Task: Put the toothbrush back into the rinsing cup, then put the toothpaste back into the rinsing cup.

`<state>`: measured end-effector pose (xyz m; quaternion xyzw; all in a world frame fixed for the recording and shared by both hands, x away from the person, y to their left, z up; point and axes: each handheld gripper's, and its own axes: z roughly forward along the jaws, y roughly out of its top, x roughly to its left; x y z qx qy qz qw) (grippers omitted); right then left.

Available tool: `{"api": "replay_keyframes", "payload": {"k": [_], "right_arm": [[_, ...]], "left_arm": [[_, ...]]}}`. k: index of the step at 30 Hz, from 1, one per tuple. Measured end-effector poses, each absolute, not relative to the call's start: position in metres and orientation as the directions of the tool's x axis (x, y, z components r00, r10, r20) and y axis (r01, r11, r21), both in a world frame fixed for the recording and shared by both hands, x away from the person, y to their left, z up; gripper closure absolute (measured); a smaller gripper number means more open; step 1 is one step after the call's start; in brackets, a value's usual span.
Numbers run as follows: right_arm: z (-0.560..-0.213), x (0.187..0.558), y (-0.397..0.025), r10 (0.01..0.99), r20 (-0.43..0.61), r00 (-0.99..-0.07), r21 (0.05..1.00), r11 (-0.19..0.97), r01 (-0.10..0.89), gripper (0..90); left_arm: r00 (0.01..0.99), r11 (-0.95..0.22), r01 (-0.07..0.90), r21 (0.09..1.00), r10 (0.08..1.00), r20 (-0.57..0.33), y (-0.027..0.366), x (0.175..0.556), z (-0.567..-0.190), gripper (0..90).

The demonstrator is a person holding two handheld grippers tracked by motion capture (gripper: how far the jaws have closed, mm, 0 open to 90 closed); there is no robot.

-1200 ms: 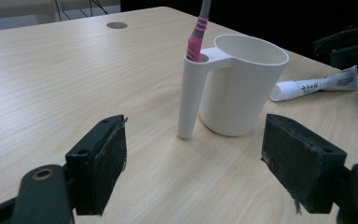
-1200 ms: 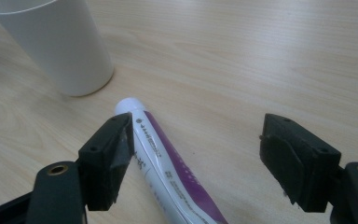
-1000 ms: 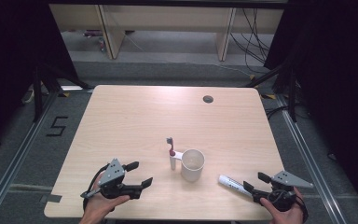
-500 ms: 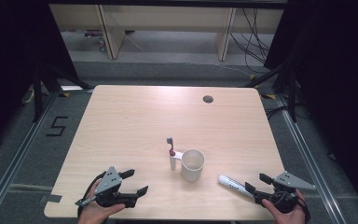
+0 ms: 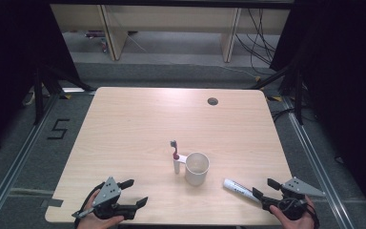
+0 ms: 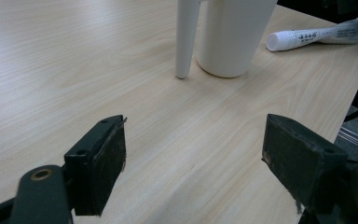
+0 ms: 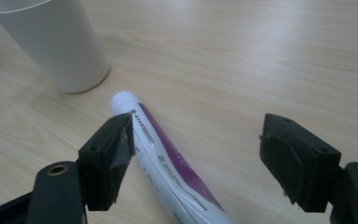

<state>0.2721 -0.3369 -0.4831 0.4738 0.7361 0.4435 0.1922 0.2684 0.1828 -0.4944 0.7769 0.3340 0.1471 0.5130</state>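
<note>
Two claws sit at the near edge of the table [image 5: 124, 124], both spread wide and holding nothing; the right claw [image 5: 267, 188] is nearest the tube [image 5: 238, 188], so picking up the tube looks like the step in hand. The tube lies flat near the front right of the table, cap end toward the cup [image 5: 197, 168], tail end toward the right claw; in the right gripper view the tube [image 7: 168, 158] runs just beside the left jaw and partly under it, well off the middle of the gap. To do the grasp well, I would shift the claw sideways until the tube lies midway between the jaws, come down low to the wood, and close across the firm part near the cap rather than the flat tail; keep clear of the cup. The left claw [image 5: 136, 193], released, faces the cup and the toothbrush [image 5: 175, 157] standing against it; it touches neither.
</note>
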Motion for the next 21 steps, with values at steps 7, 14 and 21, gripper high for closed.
{"api": "replay_keyframes", "payload": {"k": [7, 14, 21], "right_arm": [[-0.4836, 0.2695, -0.336, 0.866, 0.143, -0.48, 0.838, 0.151, 0.524, 27.1], [-0.4815, 0.2635, -0.3341, 0.867, 0.168, -0.469, 0.822, 0.139, 0.553, 27.1], [-0.48, 0.262, -0.3358, 0.855, 0.107, -0.508, 0.838, 0.198, 0.509, 30.2]], "left_arm": [[0.733, -0.274, 0.377, 0.885, 0.673, -0.104, 0.1842, 0.2623, -0.4961, 21.2], [0.716, -0.296, 0.396, 0.869, 0.692, -0.091, 0.1865, 0.2581, -0.4982, 21.2], [0.71, -0.304, 0.406, 0.862, 0.698, -0.089, 0.1875, 0.2586, -0.4982, 21.2]]}}
